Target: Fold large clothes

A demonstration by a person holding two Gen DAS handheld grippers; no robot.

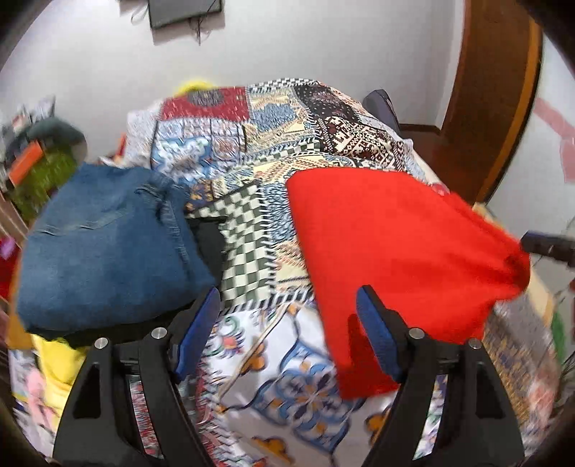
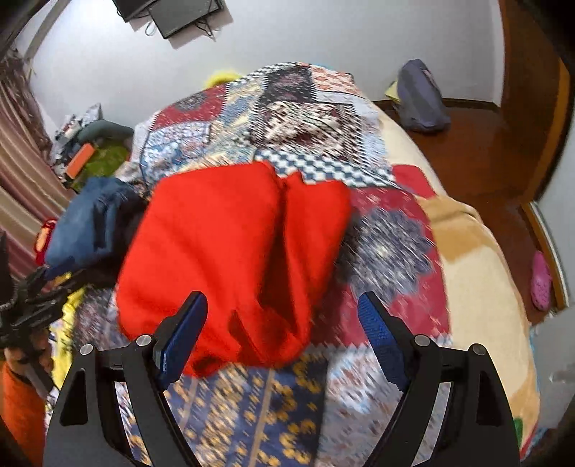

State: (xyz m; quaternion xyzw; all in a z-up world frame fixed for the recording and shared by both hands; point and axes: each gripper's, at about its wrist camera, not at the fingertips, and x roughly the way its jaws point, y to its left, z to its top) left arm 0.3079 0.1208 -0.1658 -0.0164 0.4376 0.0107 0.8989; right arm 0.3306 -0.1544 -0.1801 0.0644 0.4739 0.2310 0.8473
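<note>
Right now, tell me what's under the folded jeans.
Under the jeans lies a black garment, with yellow cloth below at the near edge. How far either runs beneath is covered.

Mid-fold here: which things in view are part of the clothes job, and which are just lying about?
Job:
red garment, folded on the patchwork bedspread
folded jeans
left gripper and right gripper, both open and empty

Lying about:
grey bag on the floor
pink shoe
wall screen
</note>
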